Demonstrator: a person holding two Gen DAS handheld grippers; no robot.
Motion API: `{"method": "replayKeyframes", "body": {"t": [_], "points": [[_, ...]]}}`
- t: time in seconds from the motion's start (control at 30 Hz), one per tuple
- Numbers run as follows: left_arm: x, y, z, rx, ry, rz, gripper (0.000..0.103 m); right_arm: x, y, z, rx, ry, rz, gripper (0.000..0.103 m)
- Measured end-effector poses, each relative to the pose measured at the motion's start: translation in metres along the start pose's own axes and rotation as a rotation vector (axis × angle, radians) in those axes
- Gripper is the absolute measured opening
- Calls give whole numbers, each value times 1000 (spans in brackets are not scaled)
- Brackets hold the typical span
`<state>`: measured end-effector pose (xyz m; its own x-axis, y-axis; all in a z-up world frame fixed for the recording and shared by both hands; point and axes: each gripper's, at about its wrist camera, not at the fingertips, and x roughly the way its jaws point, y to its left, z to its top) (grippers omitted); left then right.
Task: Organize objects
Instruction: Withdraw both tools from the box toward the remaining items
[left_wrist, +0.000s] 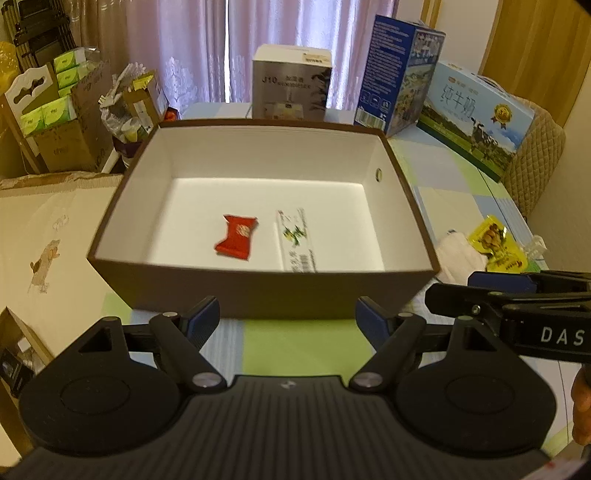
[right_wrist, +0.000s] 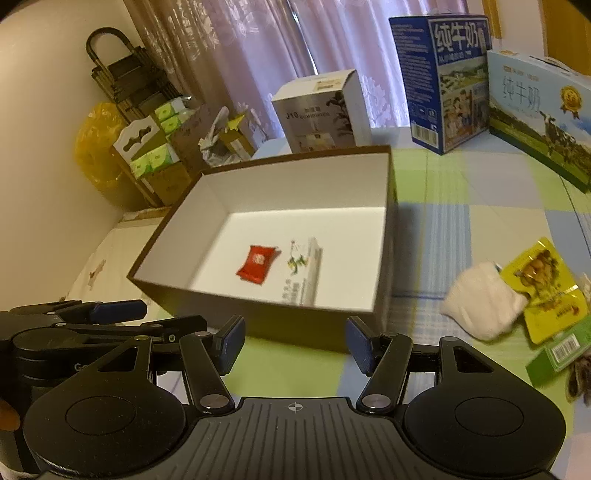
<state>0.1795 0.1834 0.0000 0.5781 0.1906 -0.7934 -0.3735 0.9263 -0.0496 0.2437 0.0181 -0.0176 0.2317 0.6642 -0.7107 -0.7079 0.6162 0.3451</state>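
On the table (left_wrist: 288, 347), with its checked cloth, an open brown box (left_wrist: 258, 291) sits just ahead of both claws. Inside it already lie a red candy packet (left_wrist: 236, 238) and, just beside it, a white carton (left_wrist: 295, 240), so part of the tidying looks done. To the right of the box, outside it, a white cloth (right_wrist: 480, 299) still lies on the table, touching a yellow snack packet (right_wrist: 543, 288), with a green box (right_wrist: 557, 354) near them; these seem to be what is left. The left claw (left_wrist: 288, 321) hangs with its jaws apart and nothing between them. The right claw (right_wrist: 295, 339) is likewise spread and empty, close beside the left.
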Motion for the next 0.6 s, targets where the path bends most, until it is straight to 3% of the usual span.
{"method": "replayKeyframes", "body": {"t": [0.6], "points": [[-1, -61, -36, 29, 67, -14, 79, -50, -55, -43, 9, 41, -10, 57]]}}
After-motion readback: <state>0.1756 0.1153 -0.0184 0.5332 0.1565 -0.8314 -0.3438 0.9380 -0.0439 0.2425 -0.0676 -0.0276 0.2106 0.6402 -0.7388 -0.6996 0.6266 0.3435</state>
